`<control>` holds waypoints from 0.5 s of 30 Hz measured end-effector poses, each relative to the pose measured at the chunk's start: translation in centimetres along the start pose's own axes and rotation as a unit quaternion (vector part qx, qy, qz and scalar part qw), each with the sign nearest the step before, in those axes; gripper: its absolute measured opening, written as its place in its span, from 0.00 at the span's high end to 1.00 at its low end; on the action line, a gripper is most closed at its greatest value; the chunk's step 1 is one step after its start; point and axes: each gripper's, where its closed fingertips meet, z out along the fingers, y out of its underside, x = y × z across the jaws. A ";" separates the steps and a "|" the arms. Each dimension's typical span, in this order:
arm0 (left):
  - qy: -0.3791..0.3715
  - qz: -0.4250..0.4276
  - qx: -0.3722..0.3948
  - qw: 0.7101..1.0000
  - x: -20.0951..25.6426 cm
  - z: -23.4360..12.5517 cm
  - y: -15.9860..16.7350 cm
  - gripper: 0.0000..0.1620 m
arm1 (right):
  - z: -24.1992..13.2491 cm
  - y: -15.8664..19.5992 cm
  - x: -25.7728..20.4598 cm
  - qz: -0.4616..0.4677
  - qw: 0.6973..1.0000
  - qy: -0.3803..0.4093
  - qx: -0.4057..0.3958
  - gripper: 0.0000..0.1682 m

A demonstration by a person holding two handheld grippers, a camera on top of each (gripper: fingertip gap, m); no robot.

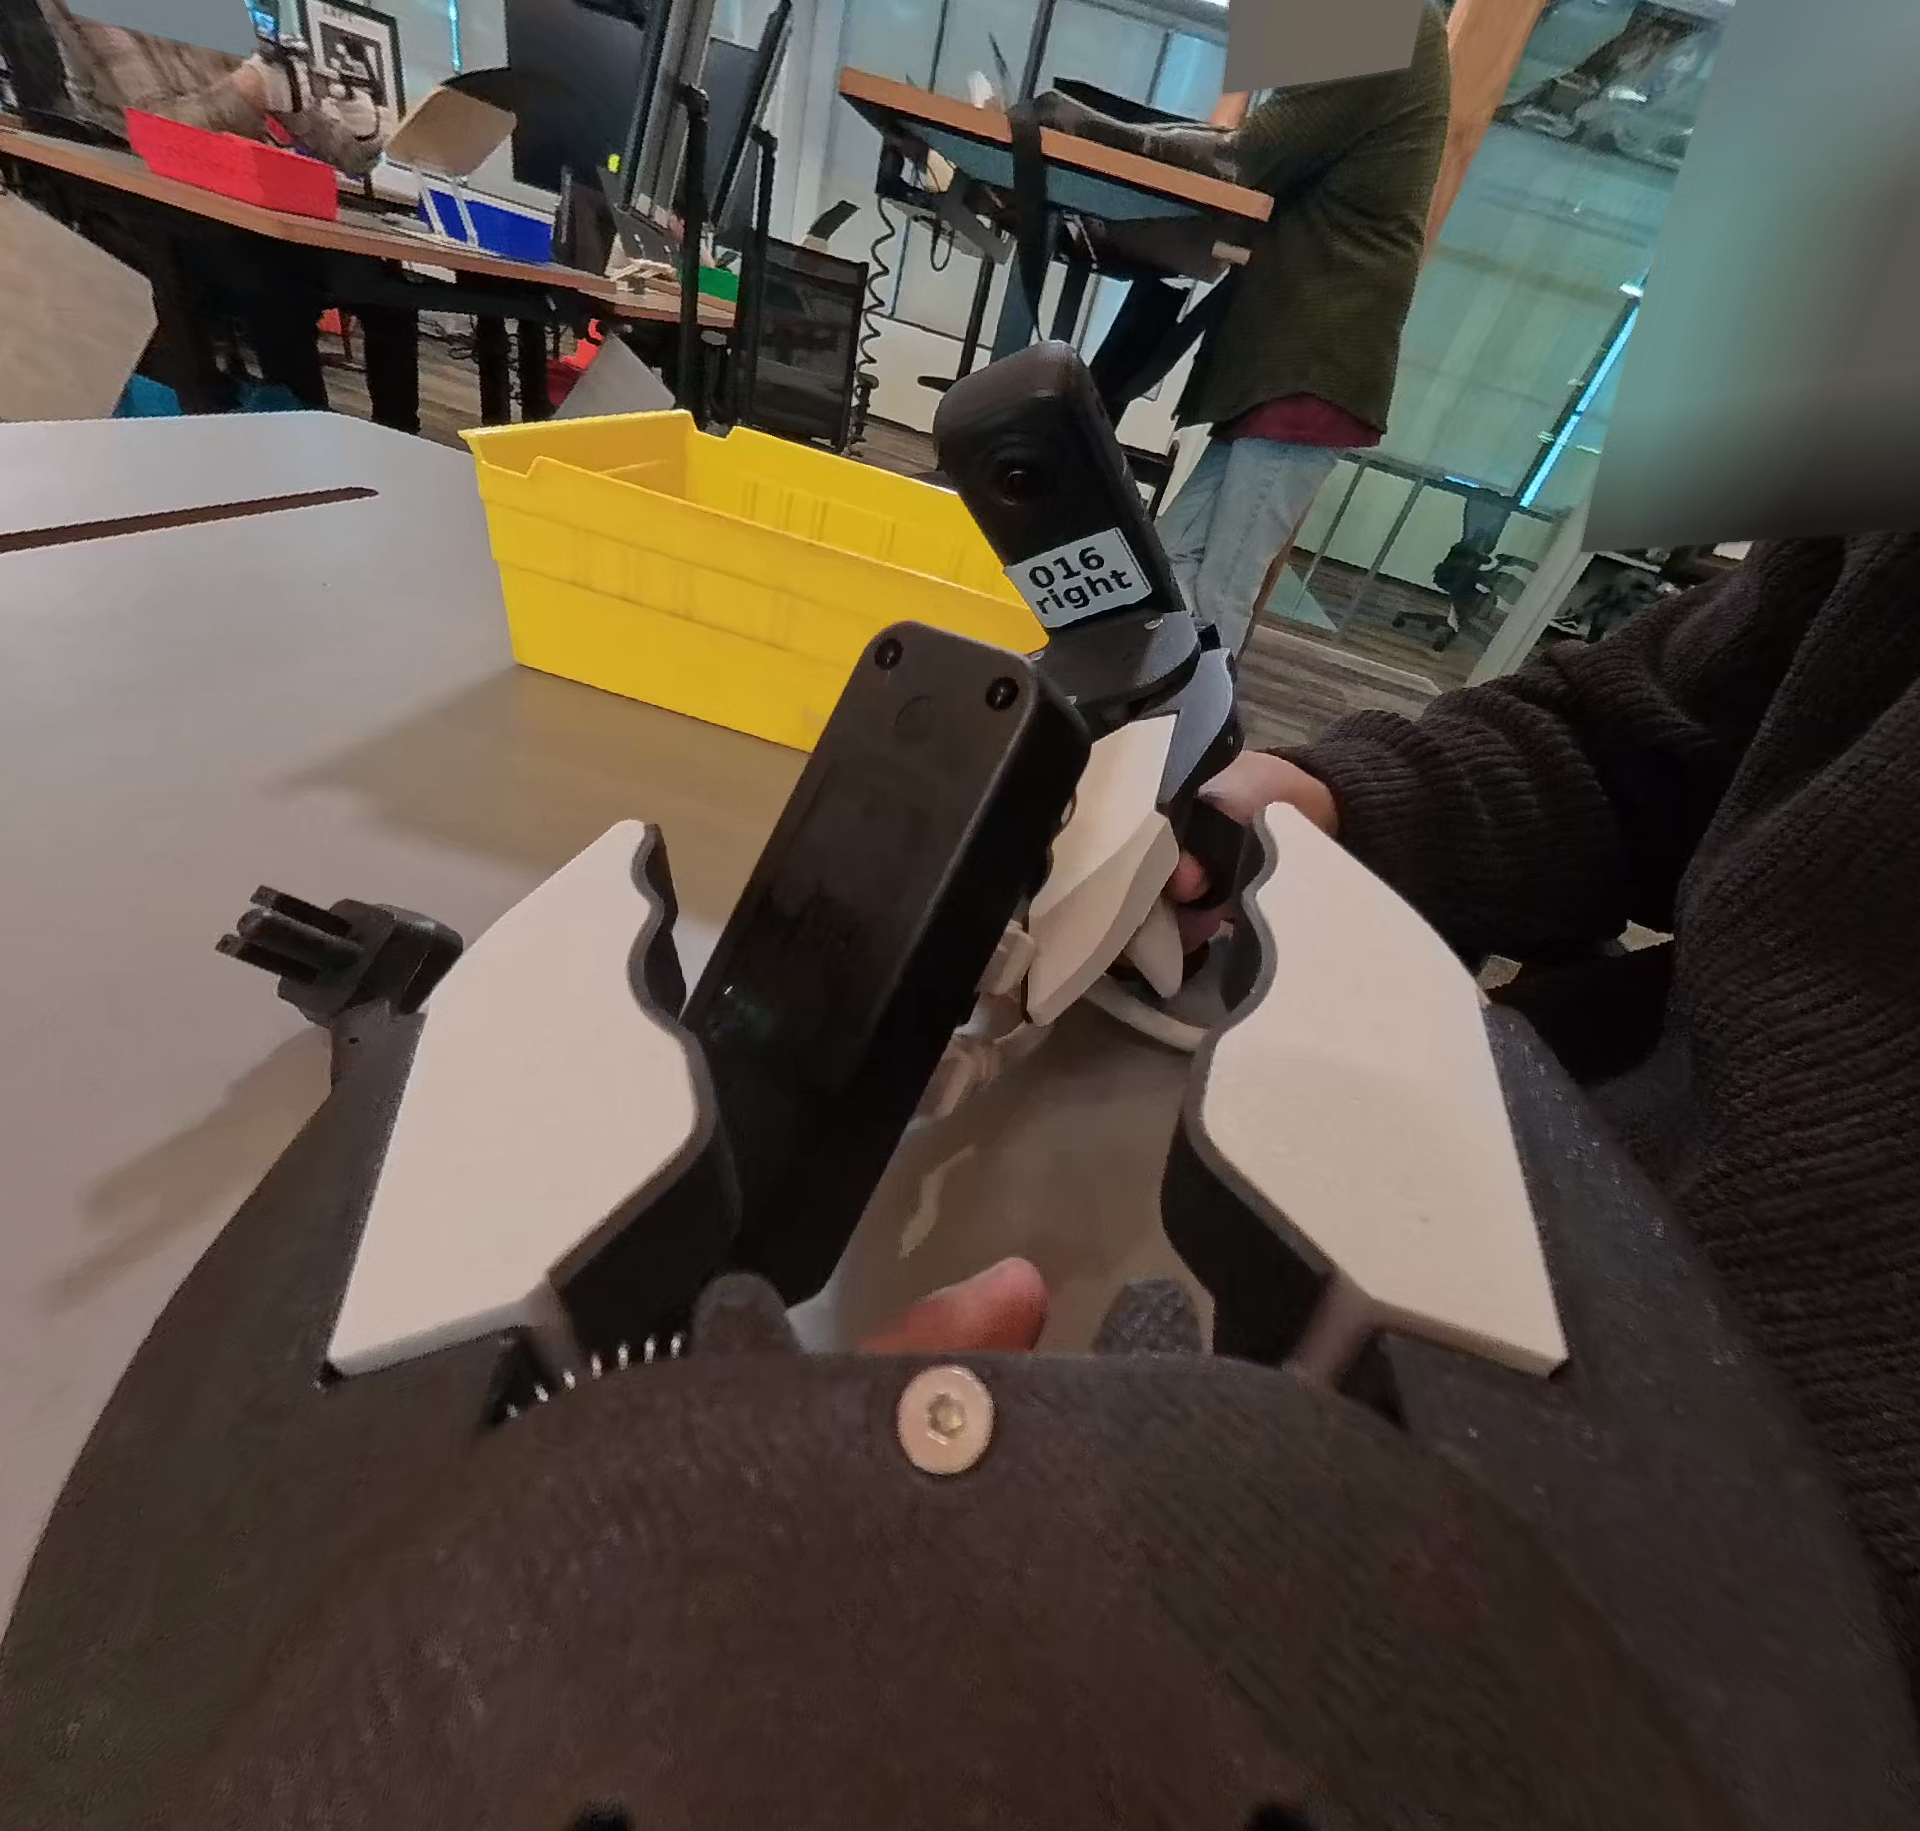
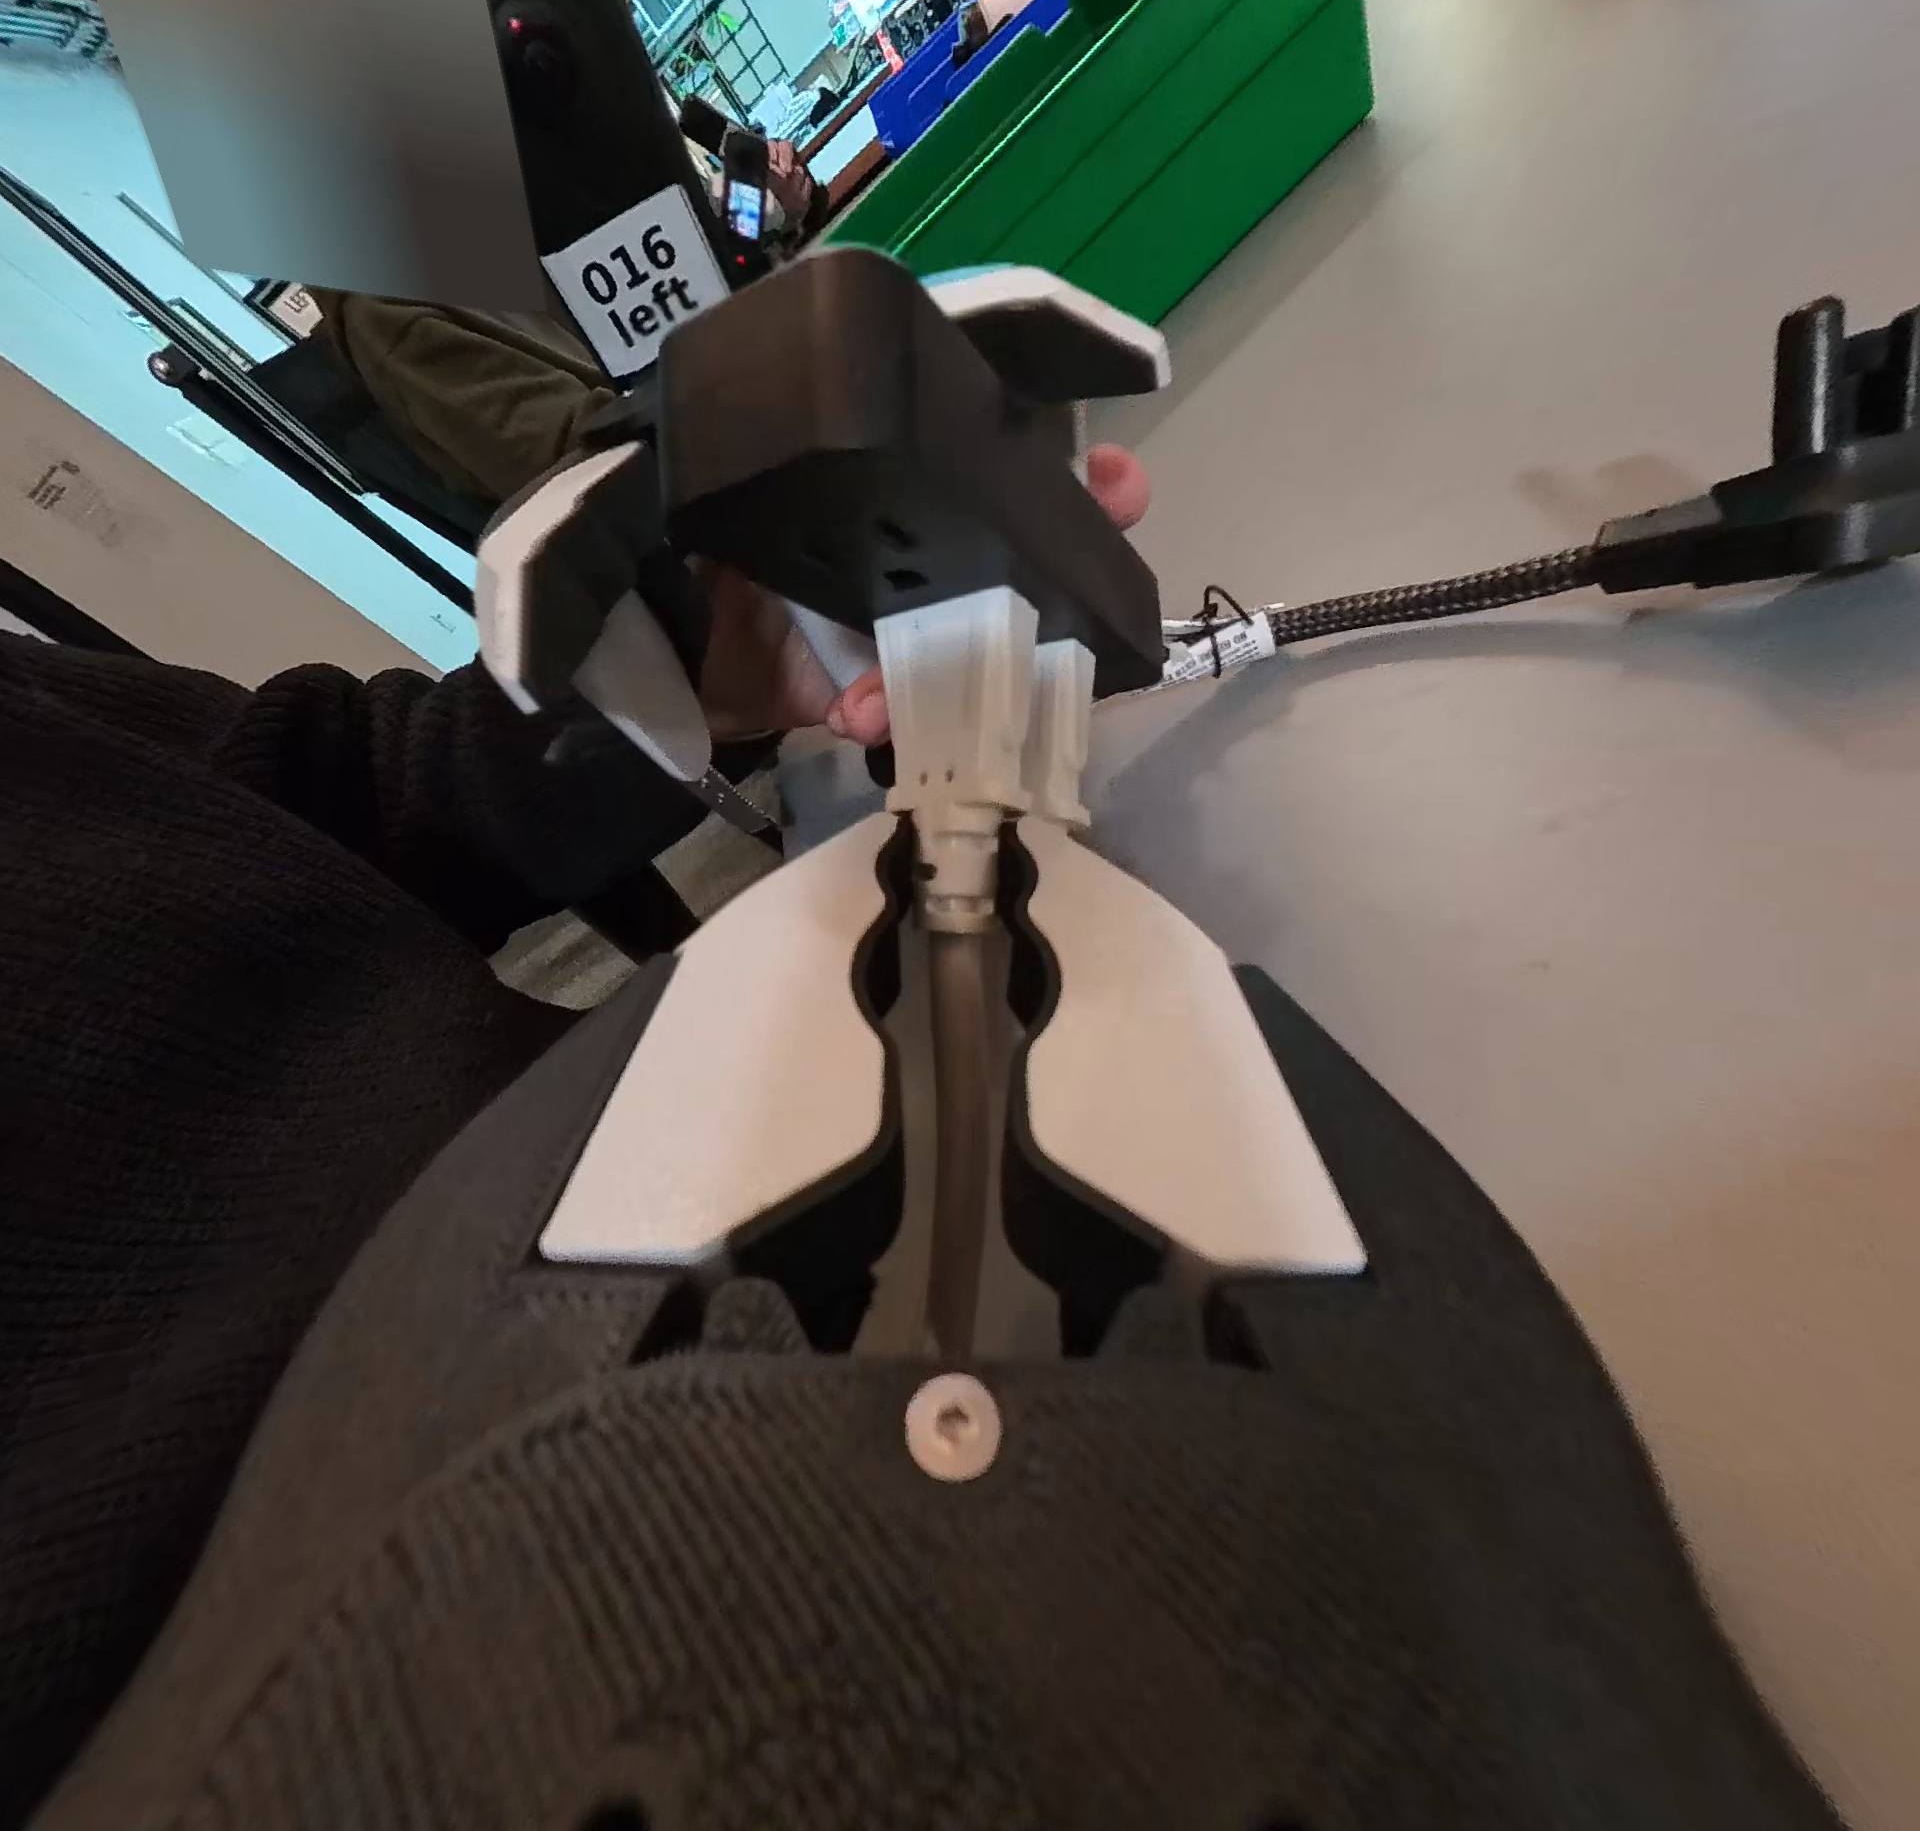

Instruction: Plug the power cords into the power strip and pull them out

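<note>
**Power strip held up between the two grippers, white plugs in its face**

Left wrist view: the left gripper is standing wide open, its white-faced fingers well apart. The long black plastic power strip is lying against the inner edge of the left-hand finger, its back to the camera, its long axis tilting up and to the right. Whether the far finger is touching it cannot be told, and its socket face is hidden. Behind it the right gripper is partly covered, and white plug parts are barely showing. A yellow plastic bin is sitting farther back on the grey table.

Right wrist view: the right gripper is nearly closed around a grey cord just below a white moulded plug, which is pointing up into the strip's socket face. A second white plug is sitting beside it. The strip's braided black cable is running toward the table's right edge, its end cut off. A green bin is standing at the far side.
</note>
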 end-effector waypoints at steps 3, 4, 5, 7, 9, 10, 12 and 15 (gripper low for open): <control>0.000 0.032 -0.005 0.999 0.1 -0.2 0.0 0.38 | 0.2 0.4 -0.2 -0.008 1.000 -0.002 -0.013 0.90; -0.003 0.045 -0.007 0.999 0.1 -0.3 0.0 0.38 | 0.3 0.5 -0.3 -0.011 1.000 -0.002 -0.017 0.90; -0.004 0.052 -0.009 0.999 0.2 -0.5 -0.2 0.37 | 0.3 0.5 -0.3 -0.015 1.000 -0.001 -0.020 0.90; 0.017 0.053 -0.007 0.998 1.0 -0.9 -0.7 0.39 | 0.3 0.6 -0.3 -0.022 0.999 -0.001 -0.024 0.90; 0.043 0.055 -0.010 0.997 1.8 -1.1 -1.0 0.44 | 0.3 0.7 -0.4 -0.026 0.999 -0.002 -0.029 0.90; 0.053 0.064 -0.012 0.996 2.1 -1.2 -1.1 0.52 | 0.3 0.8 -0.5 -0.029 0.999 -0.003 -0.031 0.90; 0.056 0.080 -0.023 0.995 2.4 -1.0 -1.2 0.58 | 0.3 0.9 -0.7 -0.034 0.999 -0.008 -0.037 0.90; 0.070 0.086 -0.043 0.993 3.3 -0.7 -1.5 0.56 | 0.4 1.1 -1.2 -0.041 0.998 -0.020 -0.049 0.90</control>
